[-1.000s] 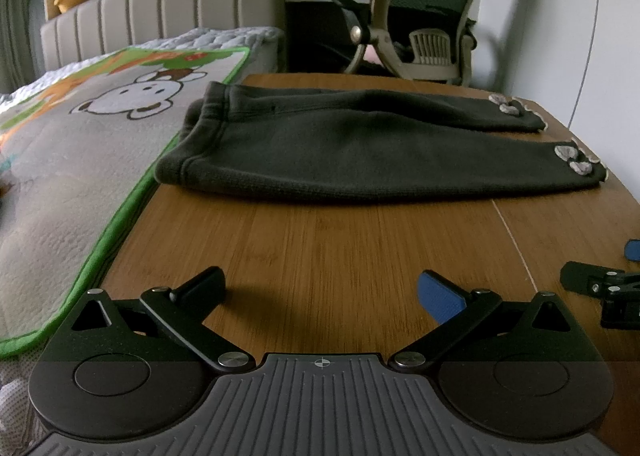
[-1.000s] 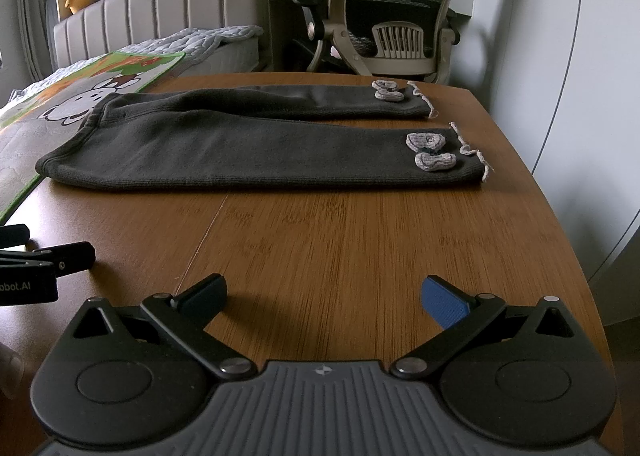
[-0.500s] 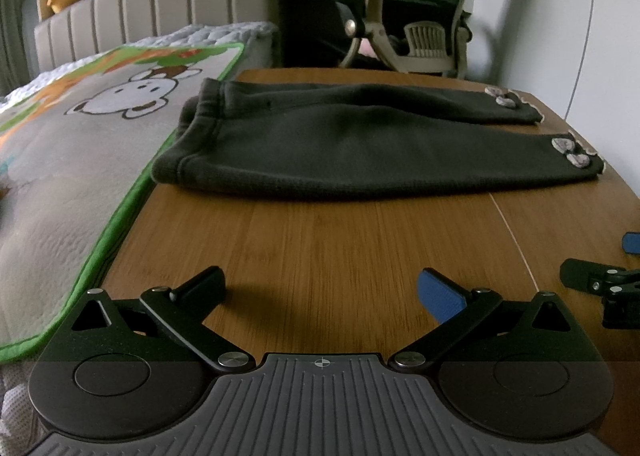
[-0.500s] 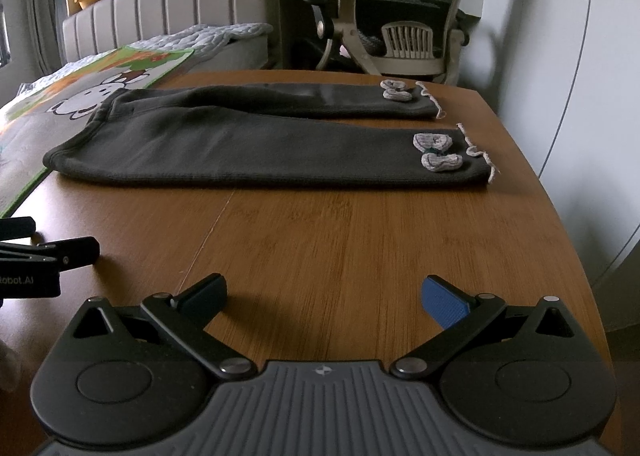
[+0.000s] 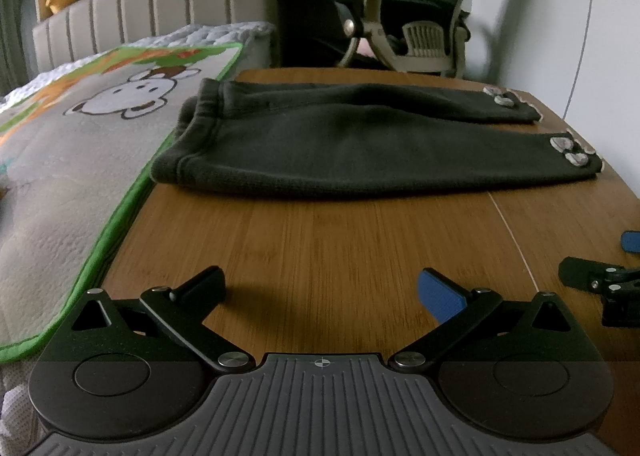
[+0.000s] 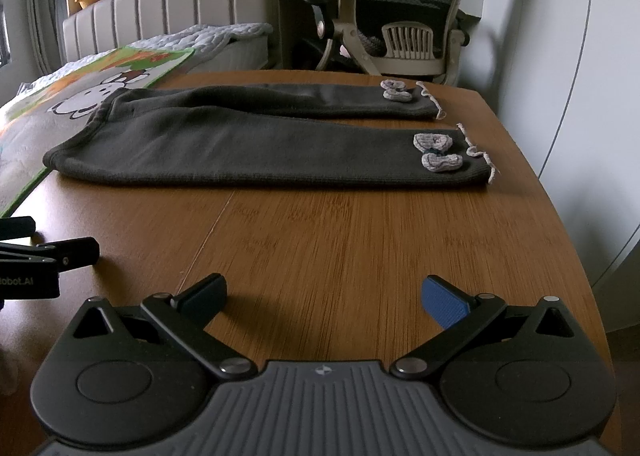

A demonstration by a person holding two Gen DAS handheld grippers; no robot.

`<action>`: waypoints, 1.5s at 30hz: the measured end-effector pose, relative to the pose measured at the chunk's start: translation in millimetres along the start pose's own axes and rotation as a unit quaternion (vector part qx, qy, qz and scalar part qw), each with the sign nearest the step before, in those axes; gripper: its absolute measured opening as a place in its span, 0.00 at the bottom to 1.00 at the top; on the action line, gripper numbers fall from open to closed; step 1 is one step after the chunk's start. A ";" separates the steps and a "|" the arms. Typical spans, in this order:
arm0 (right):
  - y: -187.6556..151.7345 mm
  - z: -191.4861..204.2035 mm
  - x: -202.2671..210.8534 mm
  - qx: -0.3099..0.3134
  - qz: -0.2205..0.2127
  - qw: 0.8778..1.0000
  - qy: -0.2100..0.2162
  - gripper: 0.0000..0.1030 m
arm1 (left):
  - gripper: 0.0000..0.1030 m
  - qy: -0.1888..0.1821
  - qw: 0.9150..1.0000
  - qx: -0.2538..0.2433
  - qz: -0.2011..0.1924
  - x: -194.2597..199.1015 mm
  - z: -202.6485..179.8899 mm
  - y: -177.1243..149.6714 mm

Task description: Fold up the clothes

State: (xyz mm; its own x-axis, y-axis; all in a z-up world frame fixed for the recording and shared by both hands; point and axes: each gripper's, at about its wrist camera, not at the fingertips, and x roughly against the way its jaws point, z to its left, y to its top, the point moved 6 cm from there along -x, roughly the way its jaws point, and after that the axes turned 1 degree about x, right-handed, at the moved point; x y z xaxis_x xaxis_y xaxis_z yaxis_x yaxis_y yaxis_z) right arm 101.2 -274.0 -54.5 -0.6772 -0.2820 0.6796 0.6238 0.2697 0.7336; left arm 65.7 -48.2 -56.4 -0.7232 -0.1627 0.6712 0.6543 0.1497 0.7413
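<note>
Dark grey trousers (image 5: 360,143) lie flat across the far half of the wooden table (image 5: 340,240), waistband at the left, two legs stretched right with pale bows at the cuffs (image 6: 436,153). They also show in the right wrist view (image 6: 248,147). My left gripper (image 5: 322,292) is open and empty, low over the table's near side, short of the trousers. My right gripper (image 6: 324,298) is open and empty, likewise short of the trousers. Each gripper's fingers show at the edge of the other's view.
A bed with a cartoon blanket (image 5: 72,159) butts against the table's left edge. An office chair (image 6: 400,15) stands behind the table's far edge. A white wall (image 6: 560,55) is on the right, beyond the table's curved right edge.
Both grippers have crept slightly forward toward the trousers and stayed open. The trousers have not moved.
</note>
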 end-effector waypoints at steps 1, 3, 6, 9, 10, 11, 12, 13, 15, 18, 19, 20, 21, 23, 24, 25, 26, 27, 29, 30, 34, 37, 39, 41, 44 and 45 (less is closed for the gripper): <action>0.3 -0.3 -0.1 0.001 0.001 1.000 0.001 1.00 | 1.00 -0.001 1.000 -0.001 0.001 0.1 0.0 0.1; 1.2 -1.4 -0.8 0.006 0.002 1.000 0.006 1.00 | 1.00 -0.003 1.000 -0.005 0.003 0.4 0.1 0.3; 3.1 -2.3 -2.4 0.020 0.006 1.000 0.022 1.00 | 1.00 -0.011 1.000 -0.009 0.009 0.7 1.1 1.1; 5.9 -2.4 -5.3 0.037 0.006 0.998 0.042 1.00 | 1.00 -0.031 0.999 0.004 0.021 2.1 6.1 6.1; 6.8 -2.3 -6.3 0.041 0.005 0.998 0.047 1.00 | 1.00 -0.044 0.999 0.015 0.026 2.6 8.6 8.9; 7.8 -2.2 -7.3 0.043 0.005 0.998 0.050 1.00 | 1.00 -0.055 0.998 0.024 0.029 3.6 11.8 12.8; 8.9 -2.0 -8.5 0.045 0.004 0.998 0.053 1.00 | 1.00 -0.063 0.997 0.033 0.027 5.1 15.7 18.0; 10.0 -1.5 -9.8 0.047 0.004 0.997 0.055 1.00 | 1.00 -0.067 0.997 0.039 0.024 6.8 19.7 23.9; 12.2 -0.4 -12.4 0.050 0.003 0.997 0.060 1.00 | 1.00 -0.064 0.997 0.039 0.008 10.8 27.2 39.3; 16.9 -0.6 -15.8 0.047 -0.001 0.996 0.078 1.00 | 1.00 -0.054 0.998 0.032 -0.024 13.7 41.1 67.2; 18.8 -1.9 -16.5 0.040 -0.005 0.995 0.089 1.00 | 1.00 -0.048 0.998 0.031 -0.033 12.7 46.9 75.6; 21.0 -4.1 -16.9 0.029 -0.009 0.994 0.105 1.00 | 1.00 -0.043 0.998 0.033 -0.040 9.9 53.9 83.9; 23.0 -7.2 -17.2 0.017 -0.013 0.993 0.119 1.00 | 1.00 -0.039 0.998 0.037 -0.043 5.0 62.3 92.2; 26.7 -14.8 -17.9 -0.011 -0.021 0.989 0.148 1.00 | 1.00 -0.042 0.997 0.055 -0.037 -9.2 80.9 105.9; 28.6 -18.7 -18.1 -0.024 -0.025 0.986 0.162 1.00 | 1.00 -0.046 0.996 0.071 -0.028 -19.5 91.7 111.9; 31.4 -22.6 -17.9 -0.032 -0.030 0.985 0.169 1.00 | 1.00 -0.048 0.995 0.087 -0.020 -29.0 100.7 117.0; 34.9 -26.5 -17.4 -0.036 -0.035 0.984 0.169 1.00 | 1.00 -0.050 0.994 0.101 -0.012 -38.9 109.1 122.8; 40.3 -30.6 -16.0 -0.038 -0.043 0.984 0.166 1.00 | 1.00 -0.054 0.992 0.114 -0.007 -47.9 116.6 129.0; 54.5 -38.8 -12.0 -0.037 -0.065 0.985 0.155 1.00 | 1.00 -0.060 0.989 0.135 -0.008 -61.3 127.6 141.2; 61.6 -42.9 -9.9 -0.036 -0.075 0.985 0.149 1.00 | 1.00 -0.060 0.988 0.145 -0.012 -67.4 131.3 147.5; 89.4 -56.5 -13.4 -0.026 -0.094 0.987 0.125 1.00 | 1.00 -0.109 0.985 0.135 -0.013 -77.5 111.0 148.9; 105.1 -56.0 -31.1 0.000 -0.094 0.989 0.116 1.00 | 1.00 -0.119 0.988 0.101 0.003 -78.8 93.3 129.2; 114.4 -51.8 -47.1 0.014 -0.091 0.988 0.124 1.00 | 1.00 -0.125 0.989 0.079 0.013 -79.6 81.5 116.1; 123.4 -49.8 -65.6 0.010 -0.079 0.988 0.132 1.00 | 1.00 -0.131 0.989 0.056 0.024 -80.4 69.9 102.9; 136.3 -49.3 -86.5 -0.008 -0.072 0.987 0.145 1.00 | 1.00 -0.138 0.989 0.025 0.039 -79.7 54.8 84.1; 142.0 -50.5 -90.4 -0.010 -0.076 0.987 0.142 1.00 | 1.00 -0.136 0.990 0.020 0.043 -76.1 54.1 80.0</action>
State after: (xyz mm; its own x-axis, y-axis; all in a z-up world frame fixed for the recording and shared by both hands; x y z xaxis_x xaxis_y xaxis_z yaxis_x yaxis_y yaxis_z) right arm 270.7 -256.7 -11.4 -0.6282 -0.5654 0.5346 0.5334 0.1872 0.8249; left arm 161.0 28.8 -48.2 -0.7018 0.1210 0.7020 0.7104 0.1914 0.6772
